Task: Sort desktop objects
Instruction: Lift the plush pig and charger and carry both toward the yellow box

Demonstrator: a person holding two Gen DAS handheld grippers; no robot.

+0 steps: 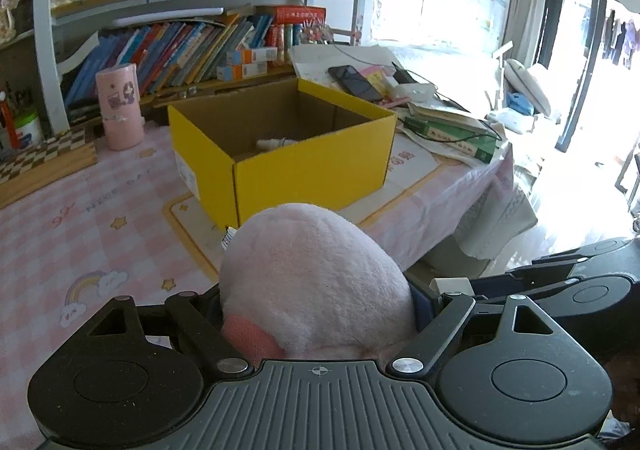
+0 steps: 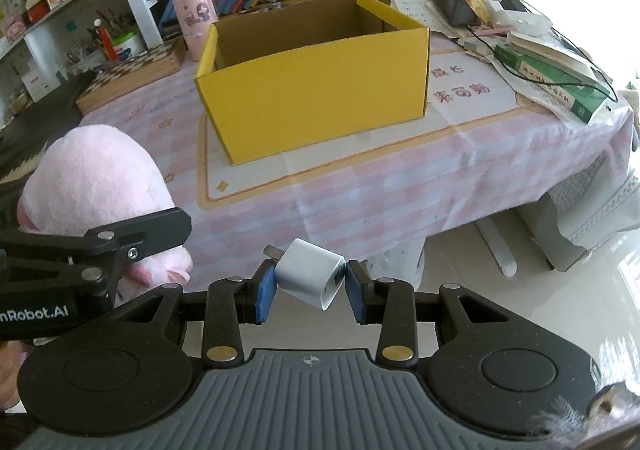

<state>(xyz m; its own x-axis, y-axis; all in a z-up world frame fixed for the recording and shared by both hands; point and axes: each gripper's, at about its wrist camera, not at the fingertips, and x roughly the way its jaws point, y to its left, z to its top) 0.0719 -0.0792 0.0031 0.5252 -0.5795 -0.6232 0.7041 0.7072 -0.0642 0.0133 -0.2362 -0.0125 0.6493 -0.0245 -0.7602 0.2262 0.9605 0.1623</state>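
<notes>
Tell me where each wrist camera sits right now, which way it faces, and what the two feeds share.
Left wrist: rides the left gripper, looking forward and down past the pink plush toy clamped in its fingers, toward the yellow box and bookshelf; the right gripper shows at right.
Right wrist: rides the right gripper, looking down over the table edge at the box; its fingers pinch a white charger plug; the left gripper's arm shows at left.
Shared: box, plush, pink cup, phone, green book.
</notes>
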